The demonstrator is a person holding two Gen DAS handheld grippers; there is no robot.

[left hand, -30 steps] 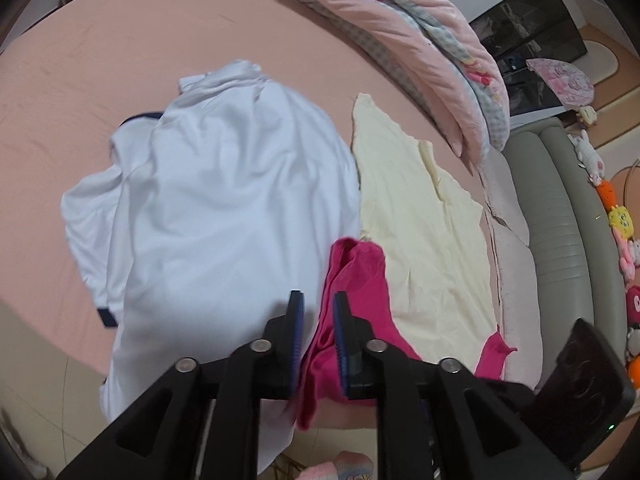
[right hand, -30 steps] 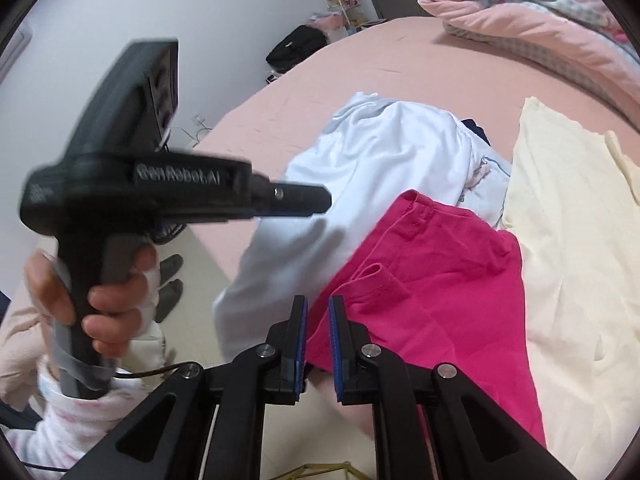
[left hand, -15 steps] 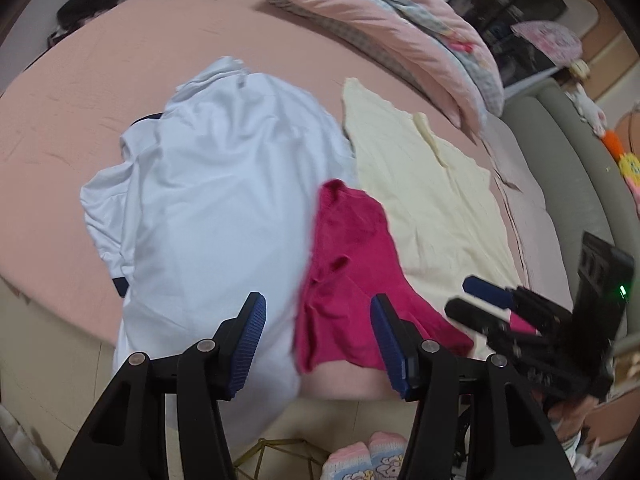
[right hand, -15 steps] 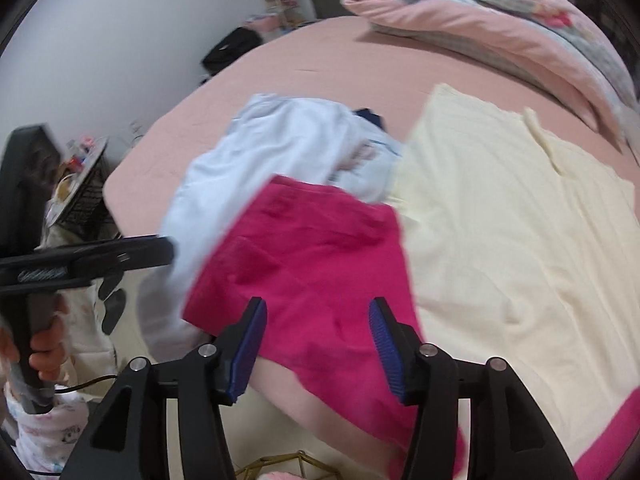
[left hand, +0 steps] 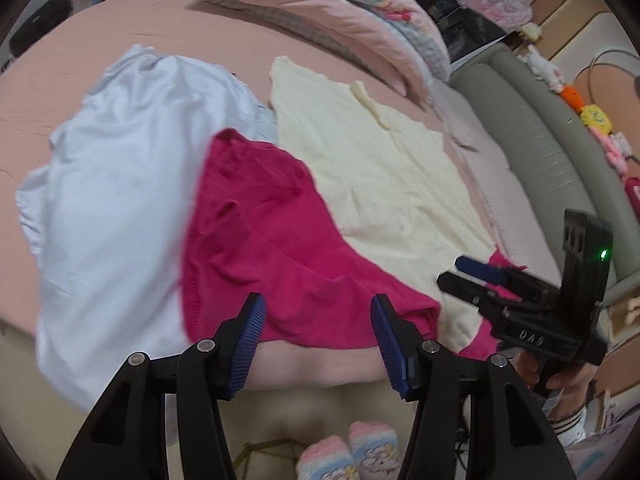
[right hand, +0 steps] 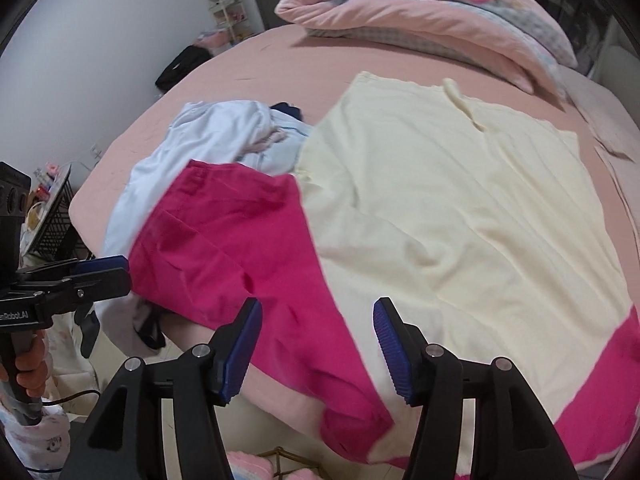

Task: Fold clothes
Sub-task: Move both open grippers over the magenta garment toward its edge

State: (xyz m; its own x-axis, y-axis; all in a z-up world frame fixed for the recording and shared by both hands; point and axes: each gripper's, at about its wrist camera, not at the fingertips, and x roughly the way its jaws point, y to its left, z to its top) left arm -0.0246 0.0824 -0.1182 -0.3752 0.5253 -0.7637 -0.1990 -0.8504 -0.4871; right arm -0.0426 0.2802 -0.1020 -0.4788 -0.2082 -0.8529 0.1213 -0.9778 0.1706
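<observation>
A magenta garment (left hand: 260,232) lies loosely spread on the near edge of the bed, overlapping a white shirt (left hand: 120,168) on its left and a cream garment (left hand: 368,152) on its right. My left gripper (left hand: 316,312) hovers open above the magenta hem, with nothing held. In the right wrist view the magenta garment (right hand: 224,232) runs under the cream garment (right hand: 460,208). My right gripper (right hand: 318,316) hangs over that overlap, its jaws opening and gripping nothing. Each gripper shows in the other's view: the right gripper (left hand: 476,278) and the left gripper (right hand: 108,274).
A folded pink quilt (left hand: 320,12) lies at the far side of the pink bed (left hand: 100,32). A grey padded bed surround (left hand: 540,140) with plush toys runs along the right. A wire basket (right hand: 52,220) stands on the floor at left. A person's socked feet (left hand: 352,452) are below.
Both grippers were shut at the magenta garment's near edge and have opened and let it go. It now lies spread on the bed's edge. Both hands have shifted sideways.
</observation>
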